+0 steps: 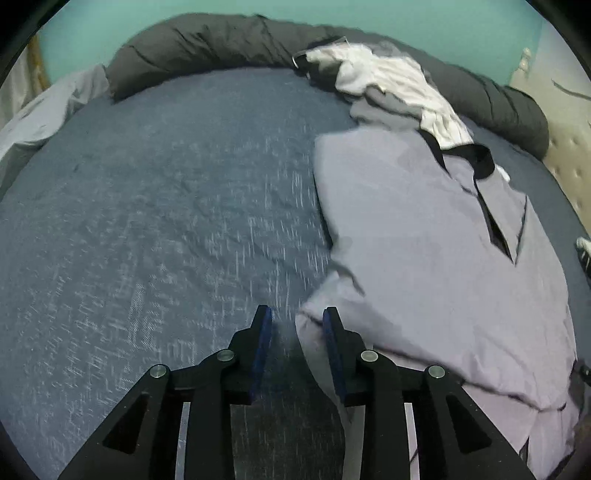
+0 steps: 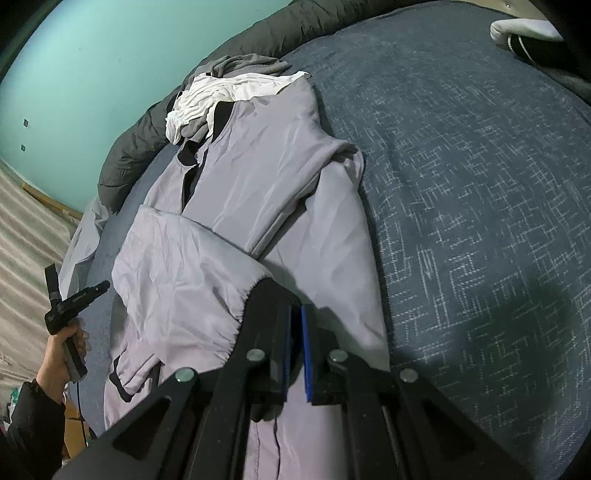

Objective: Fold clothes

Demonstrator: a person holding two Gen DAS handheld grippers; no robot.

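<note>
Left wrist view: the left tool [image 1: 297, 321] hangs part open over the bed [image 1: 166, 221], gripping nothing, beside the lilac jacket [image 1: 424, 258] near the bed's right edge. The right tool [image 2: 295, 317] is nearly closed above the jacket's hem; whether it pinches cloth I cannot tell.

Left wrist view: sits just behind the left hand-held gripper [image 1: 297, 321], looking forward and steeply down along its fingers, close over the blue bed [image 1: 166, 221]; teal wall [image 1: 258, 7] along the top edge.
Right wrist view: sits just behind the right hand-held gripper [image 2: 295, 314], tilted down, very close above the grey jacket [image 2: 258, 177].
Shared ground: both see the grey jacket [image 1: 424, 240], the pile of white and grey clothes [image 1: 388, 85] [image 2: 229, 96], the dark rolled duvet [image 1: 203, 44] [image 2: 133, 155], the bed [image 2: 480, 184] and the wall [image 2: 92, 74].
Cross-sighting: the right view catches the left hand-held gripper [image 2: 75, 299] at its left edge.
</note>
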